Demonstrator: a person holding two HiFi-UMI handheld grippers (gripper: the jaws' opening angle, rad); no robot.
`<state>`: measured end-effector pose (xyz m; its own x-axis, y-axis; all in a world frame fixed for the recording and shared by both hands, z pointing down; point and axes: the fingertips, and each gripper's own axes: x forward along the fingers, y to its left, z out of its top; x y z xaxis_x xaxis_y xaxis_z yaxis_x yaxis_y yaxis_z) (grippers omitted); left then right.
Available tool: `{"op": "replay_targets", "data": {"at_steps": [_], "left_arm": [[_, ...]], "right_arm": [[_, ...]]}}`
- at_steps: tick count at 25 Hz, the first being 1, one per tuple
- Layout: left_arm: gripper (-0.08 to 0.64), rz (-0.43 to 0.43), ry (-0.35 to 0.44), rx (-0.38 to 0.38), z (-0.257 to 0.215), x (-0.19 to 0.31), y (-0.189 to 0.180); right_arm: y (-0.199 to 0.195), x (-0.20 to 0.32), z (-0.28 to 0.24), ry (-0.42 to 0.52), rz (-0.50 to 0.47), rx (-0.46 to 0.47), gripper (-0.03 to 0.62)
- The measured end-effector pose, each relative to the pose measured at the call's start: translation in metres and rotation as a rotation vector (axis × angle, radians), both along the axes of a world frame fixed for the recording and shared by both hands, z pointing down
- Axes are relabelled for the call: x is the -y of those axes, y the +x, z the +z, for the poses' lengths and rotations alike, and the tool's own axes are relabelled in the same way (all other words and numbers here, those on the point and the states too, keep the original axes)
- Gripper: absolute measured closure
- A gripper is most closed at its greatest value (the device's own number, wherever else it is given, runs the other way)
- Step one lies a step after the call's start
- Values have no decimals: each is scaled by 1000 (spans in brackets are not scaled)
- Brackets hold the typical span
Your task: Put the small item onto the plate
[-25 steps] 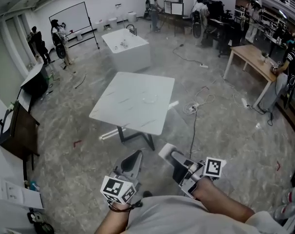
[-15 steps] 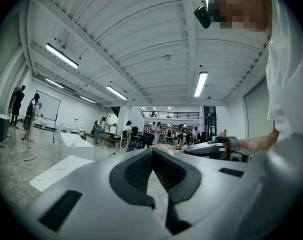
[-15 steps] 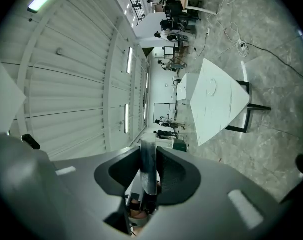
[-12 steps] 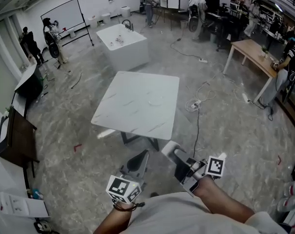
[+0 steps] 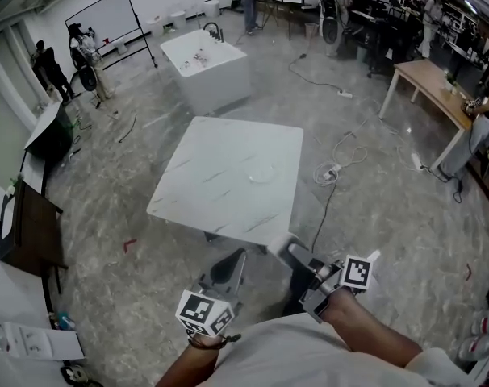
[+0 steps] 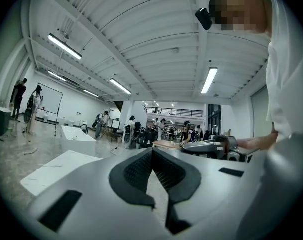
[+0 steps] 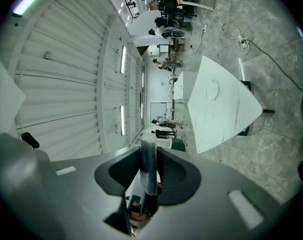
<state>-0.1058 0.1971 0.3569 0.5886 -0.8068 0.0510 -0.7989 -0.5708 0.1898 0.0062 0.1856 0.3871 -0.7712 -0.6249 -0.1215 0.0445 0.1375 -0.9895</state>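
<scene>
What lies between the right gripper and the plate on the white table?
Only bare tabletop, as the head view shows: the right gripper, holding the small item, hovers by its near corner, the plate farther in.

**A:** Big open hall here: grey marbled floor, white ribbed ceiling, strip lights glowing.

**B:** White square table dead centre, a white block-shaped basin beyond it, and a whiteboard by the far wall.

**A:** Wooden table right, dark cabinet left, cables trailing across the floor.
</scene>
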Motion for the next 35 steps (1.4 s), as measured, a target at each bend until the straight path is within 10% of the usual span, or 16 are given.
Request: {"op": "replay_targets", "data": {"at_steps": [20, 35], "left_arm": [[554, -165, -15, 33, 21, 227, 52], [554, -42, -94, 64, 73, 384, 18]], "right_arm": [[51, 244, 24, 4, -201, -85, 495], [-9, 402, 92, -75, -189, -160, 495]]}}
